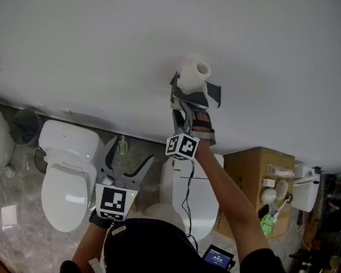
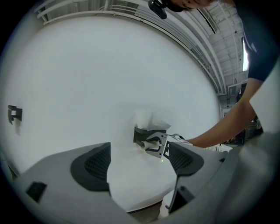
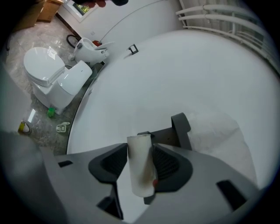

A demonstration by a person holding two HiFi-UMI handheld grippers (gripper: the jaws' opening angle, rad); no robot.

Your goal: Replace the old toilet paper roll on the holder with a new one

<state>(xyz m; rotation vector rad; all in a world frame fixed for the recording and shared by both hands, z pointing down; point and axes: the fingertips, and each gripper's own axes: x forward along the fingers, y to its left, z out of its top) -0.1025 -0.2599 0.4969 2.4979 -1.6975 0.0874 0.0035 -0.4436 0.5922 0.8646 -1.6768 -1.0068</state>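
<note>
Cardboard, light and easily crushed, I'd judge: right gripper [image 3: 140, 153] pinches the old tube [image 3: 141, 171] mid-length by the holder [image 3: 180, 130], left gripper [image 2: 138, 164] spread empty.

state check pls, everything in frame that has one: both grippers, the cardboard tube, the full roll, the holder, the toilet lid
right gripper: shut on the bare white cardboard tube.
bare white cardboard tube: held between the jaws right at the holder; on or off its bar, cannot tell.
left gripper: open, empty, low and away from the holder.
full white paper roll: lying on top of the dark grey wall holder, not gripped.
white toilet: lid down.
</note>
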